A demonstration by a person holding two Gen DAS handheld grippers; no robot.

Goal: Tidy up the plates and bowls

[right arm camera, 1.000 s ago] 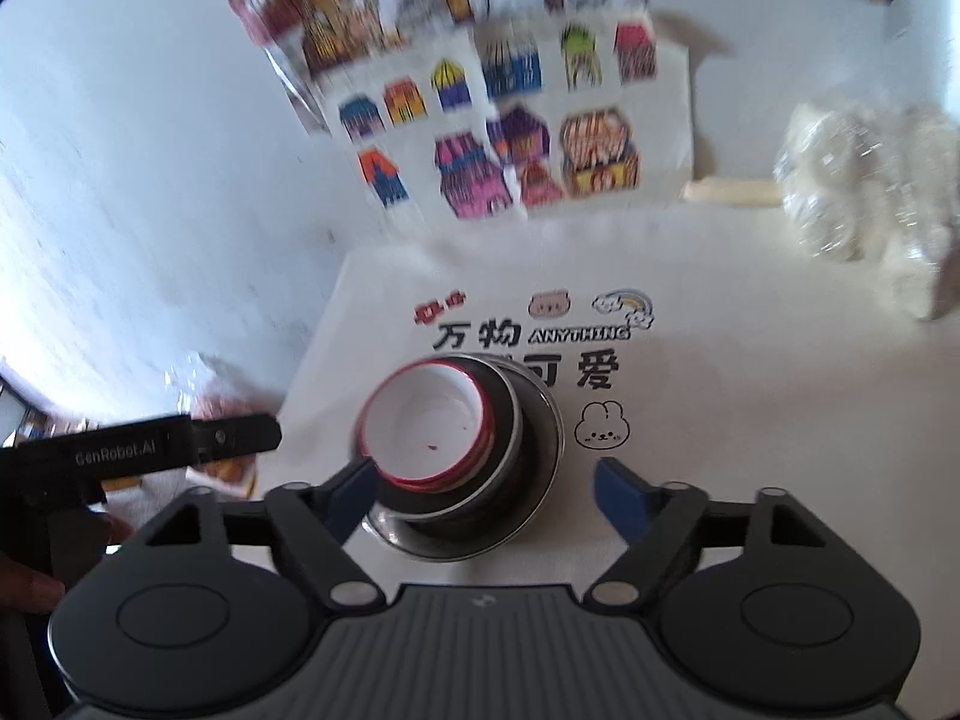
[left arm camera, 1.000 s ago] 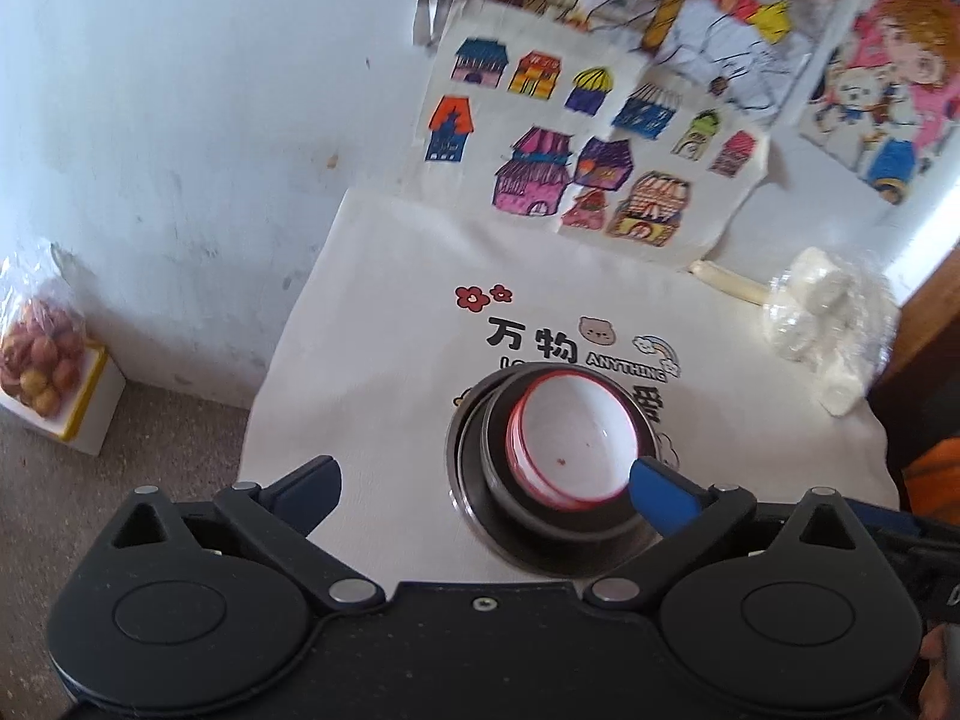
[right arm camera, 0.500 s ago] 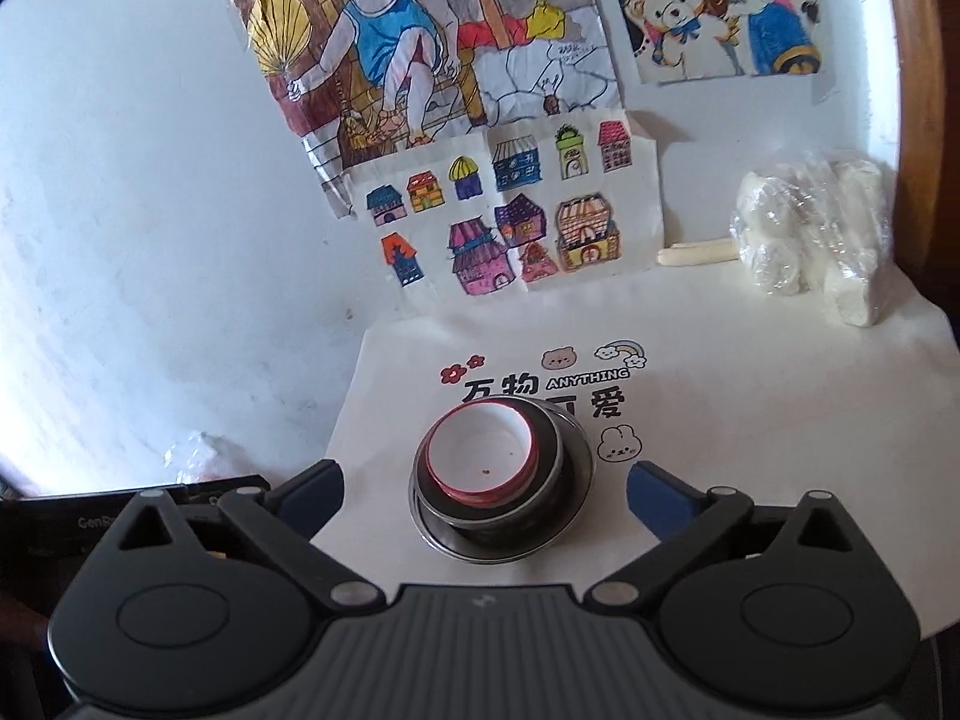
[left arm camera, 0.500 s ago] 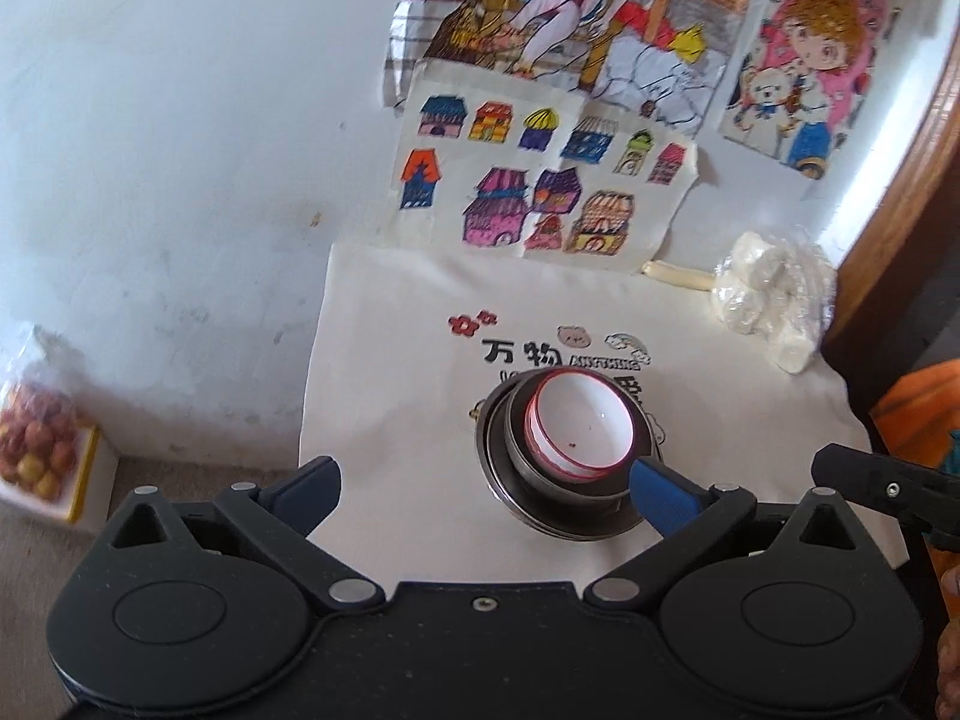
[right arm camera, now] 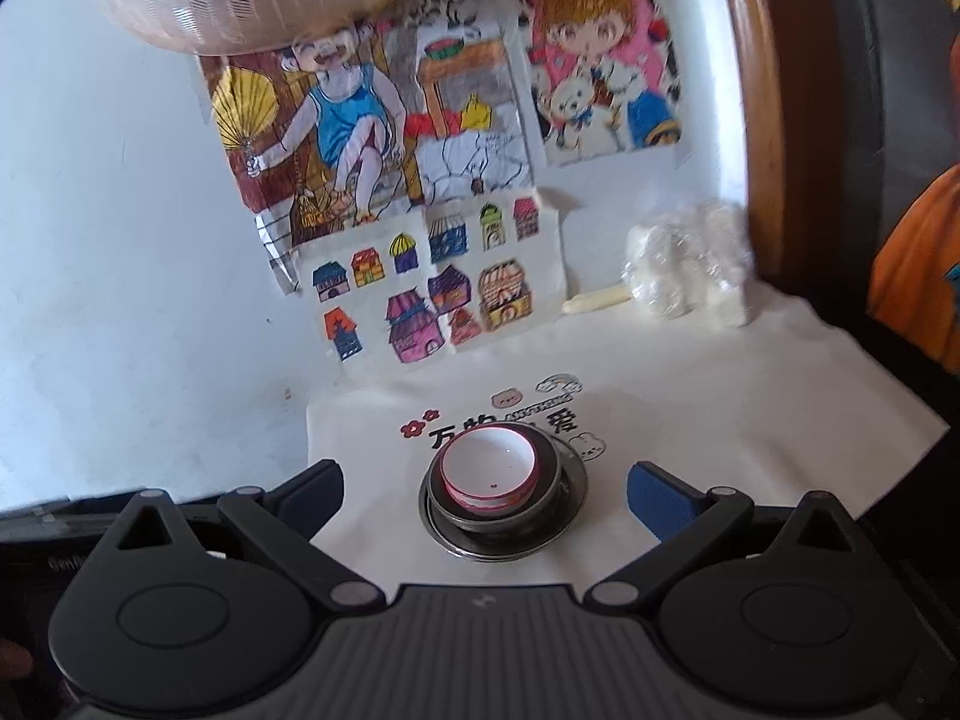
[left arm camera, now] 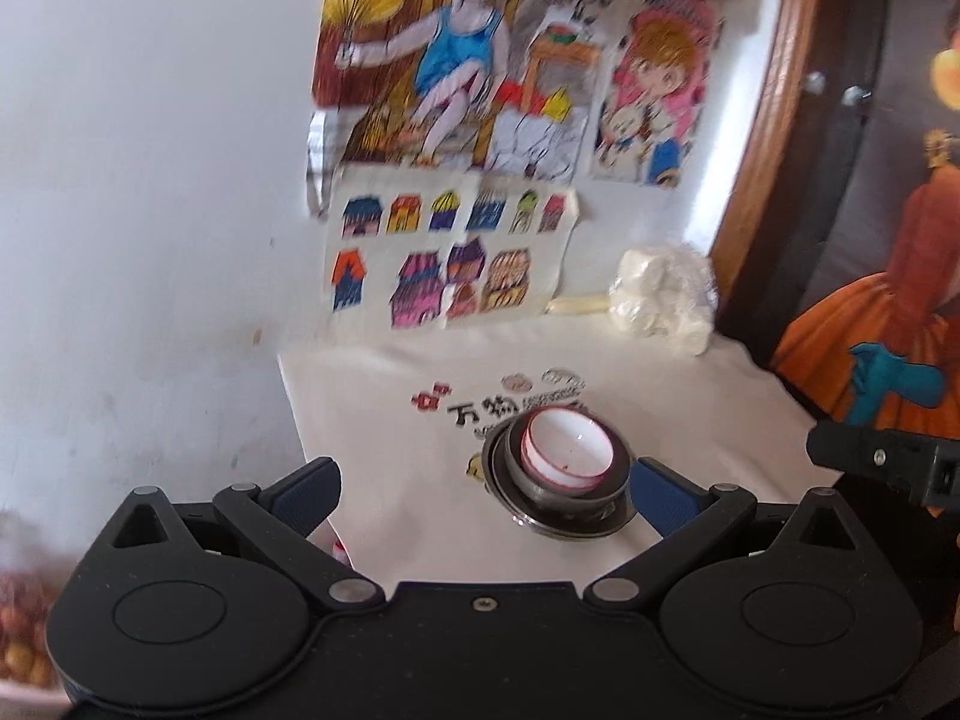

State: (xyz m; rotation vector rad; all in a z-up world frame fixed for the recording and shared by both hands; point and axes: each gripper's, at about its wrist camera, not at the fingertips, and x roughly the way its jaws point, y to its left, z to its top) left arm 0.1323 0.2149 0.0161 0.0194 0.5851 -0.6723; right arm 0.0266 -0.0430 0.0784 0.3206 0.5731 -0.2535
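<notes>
One white bowl nested in two metal bowls, one printed cloth, three wall drawings, one wrapped bundle.

A home. Children's coloured drawings are taped to a white wall. A printed cloth covers the bench by a wooden door frame.

**Glaze, steel, cloth and paper**

A glossy white red-rimmed bowl sits in shiny metal bowls on matt cream printed cloth. Crinkled clear plastic wraps white lumps at the cloth's far right corner. Paper drawings hang on a rough matt wall.
</notes>
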